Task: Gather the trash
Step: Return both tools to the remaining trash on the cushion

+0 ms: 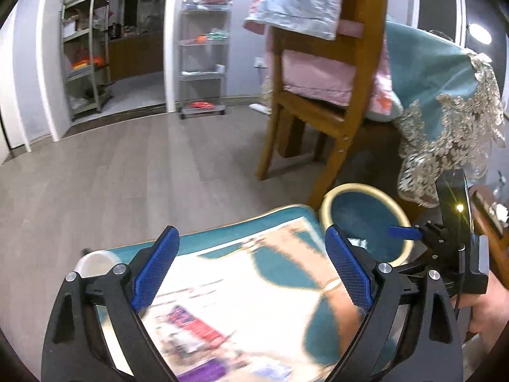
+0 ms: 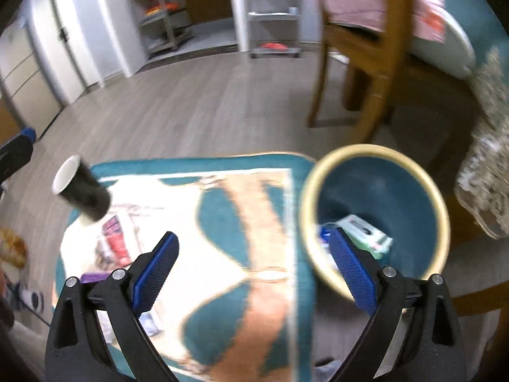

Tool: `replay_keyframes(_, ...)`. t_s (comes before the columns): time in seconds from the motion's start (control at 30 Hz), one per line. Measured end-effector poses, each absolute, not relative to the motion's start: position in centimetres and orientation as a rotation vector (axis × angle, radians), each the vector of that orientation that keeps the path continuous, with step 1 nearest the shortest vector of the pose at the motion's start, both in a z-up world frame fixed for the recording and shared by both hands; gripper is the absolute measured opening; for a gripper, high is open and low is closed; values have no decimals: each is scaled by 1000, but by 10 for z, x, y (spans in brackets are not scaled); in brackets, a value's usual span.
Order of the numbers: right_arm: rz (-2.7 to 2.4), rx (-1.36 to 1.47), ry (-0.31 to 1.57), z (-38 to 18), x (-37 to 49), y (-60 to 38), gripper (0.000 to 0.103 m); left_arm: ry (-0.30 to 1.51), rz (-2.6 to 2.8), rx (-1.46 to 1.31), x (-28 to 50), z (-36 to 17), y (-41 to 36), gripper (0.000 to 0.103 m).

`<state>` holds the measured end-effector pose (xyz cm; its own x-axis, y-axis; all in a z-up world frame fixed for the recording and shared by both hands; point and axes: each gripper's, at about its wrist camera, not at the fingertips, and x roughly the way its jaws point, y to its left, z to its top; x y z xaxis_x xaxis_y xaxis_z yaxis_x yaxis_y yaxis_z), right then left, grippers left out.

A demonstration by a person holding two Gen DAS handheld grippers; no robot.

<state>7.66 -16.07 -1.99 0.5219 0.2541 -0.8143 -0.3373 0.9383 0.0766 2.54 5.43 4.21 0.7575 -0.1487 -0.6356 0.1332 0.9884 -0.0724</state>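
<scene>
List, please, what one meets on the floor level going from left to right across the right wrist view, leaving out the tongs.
Black paper cup lying on its side → patterned teal rug → round teal bin with a green-and-white packet inside.

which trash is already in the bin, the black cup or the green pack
The pale green pack lies at the bottom of the teal bin. The black cup is outside it, on its side at the rug's far-left corner.
</scene>
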Motion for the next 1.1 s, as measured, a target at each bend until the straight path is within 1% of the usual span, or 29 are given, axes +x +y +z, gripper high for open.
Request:
replay_keyframes(0.2,465,-165,987,-35,53,-98,95,748,-79,24,-9,26,106,91)
replay_keyframes(0.37,534,-198,1040,-56,34,-73,95,806,-28,52,-27,3,145,91)
replay_keyframes(0.47,568,-227,1095,-74,24,-64,95,869,-11,37,-26,-15,161,91)
replay_keyframes(0.6,609,-267,1177,-100,11,-60,93,918,-27,18,-25,-31,164,91)
replay_keyframes(0.67,618,-292,1207,-110,5,-60,89,950,-50,20,-21,-39,158,91)
replay_keyframes(0.73,641,-301,1226,-114,0,-57,82,982,-76,46,-19,-47,146,91)
replay_keyframes(0.8,666,-325,1228,-116,-7,-54,80,1024,-122,84,-20,-57,133,91)
replay_keyframes(0.93,706,-379,1244,-123,-18,-44,68,1093,-146,166,-24,-77,114,90)
replay_keyframes(1.1,734,-420,1286,-136,-25,-38,59,1185,-186,214,-26,-100,103,88)
